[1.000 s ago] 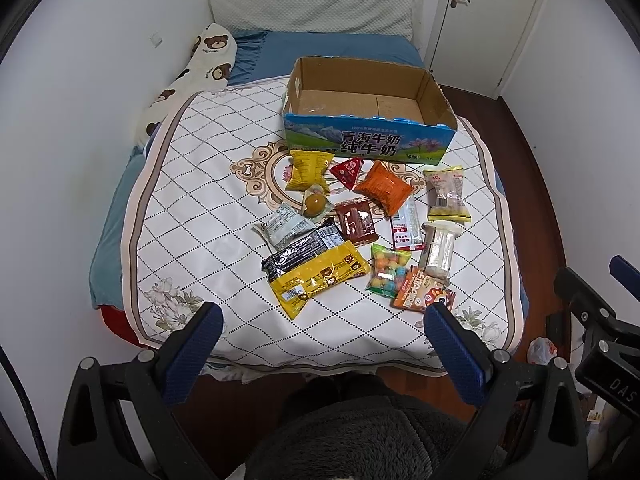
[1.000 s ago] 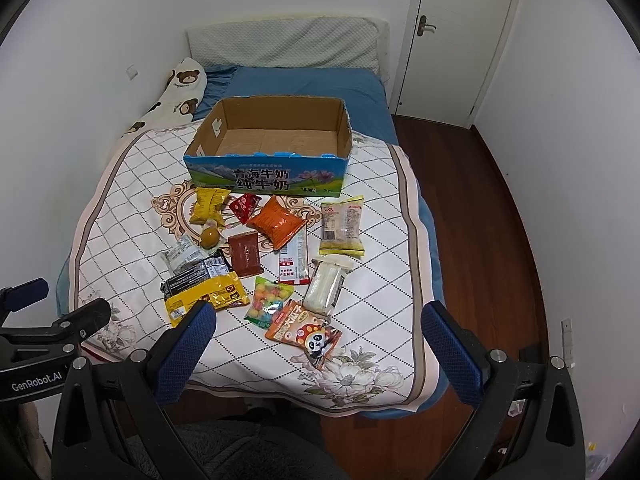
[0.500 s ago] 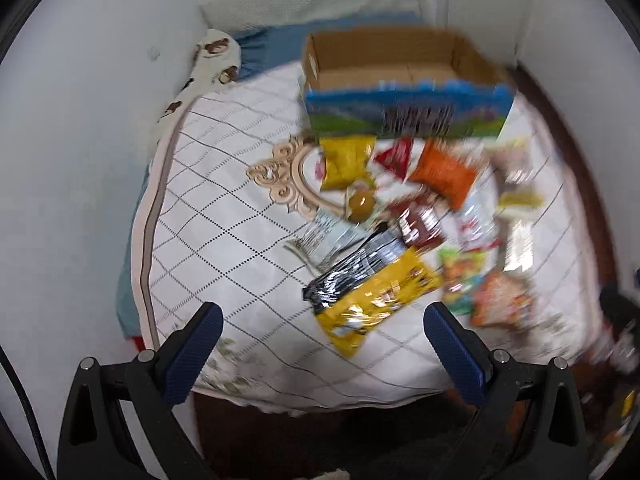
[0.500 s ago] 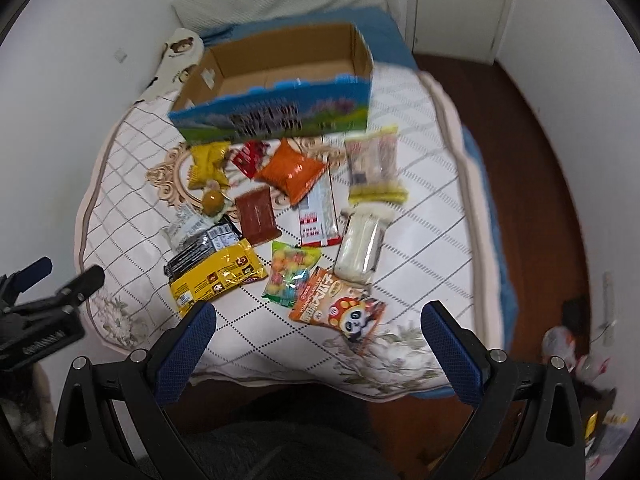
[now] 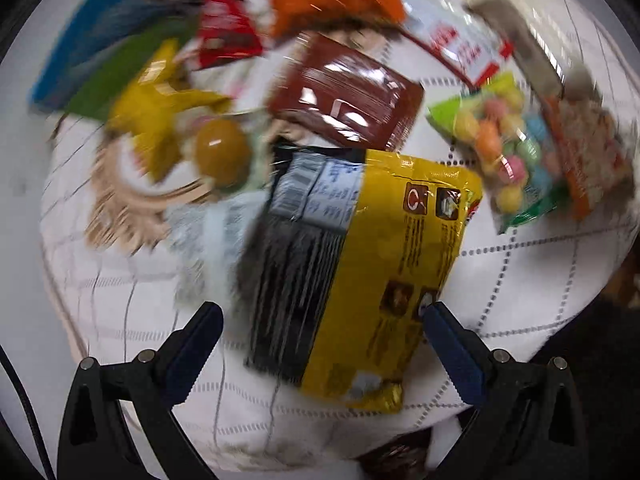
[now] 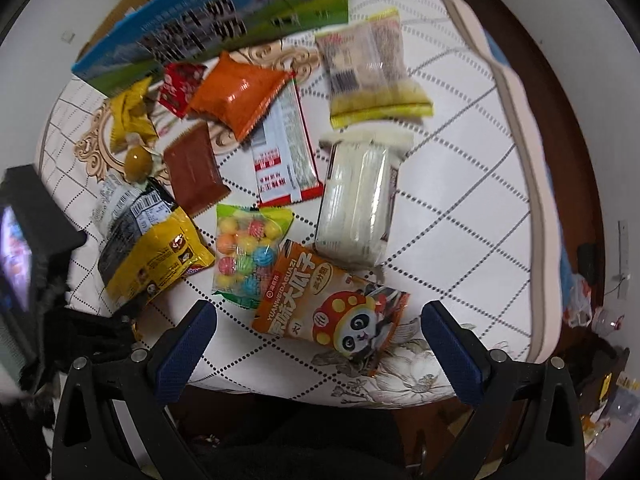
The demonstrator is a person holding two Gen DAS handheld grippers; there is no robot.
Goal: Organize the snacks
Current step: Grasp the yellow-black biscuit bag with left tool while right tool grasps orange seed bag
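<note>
Much closer to the spread than a second ago, when both cameras took in the whole bed, the door and the open-topped cardboard box with the blue and green printed front (image 6: pixel 224 28) from well back. Left gripper (image 5: pixel 320 336) now down low over the near edge of the white quilted bedspread with the dotted diamond pattern (image 5: pixel 520 280), jaws wide apart and holding nothing, blue fingertips (image 5: pixel 192 344) flanking the near end of the long yellow foil snack bag (image 5: pixel 384 264) and the black crinkled packet (image 5: pixel 288 280) lying against its left side (heavy motion blur in this view, so contact with either pack impossible to judge). Right gripper (image 6: pixel 318 340) likewise spread wide and empty, hanging over the orange sunflower-seed pouch with the panda cartoon (image 6: pixel 332 304), with the clear bag of multicoloured candy balls (image 6: pixel 244 252) just to its left. No snack moved: brown flat wrapper (image 6: pixel 194 172), puffy orange packet (image 6: pixel 236 92), small red pouch (image 6: pixel 178 84) and white-wrapped pack (image 6: pixel 356 204) all lying where they lay a second ago, all outside the box. Meaning for the task, as a judgement: approach finished, sorting itself not begun, first grasp probably the yellow bag by the left, then a carry to the box at the far side.
</note>
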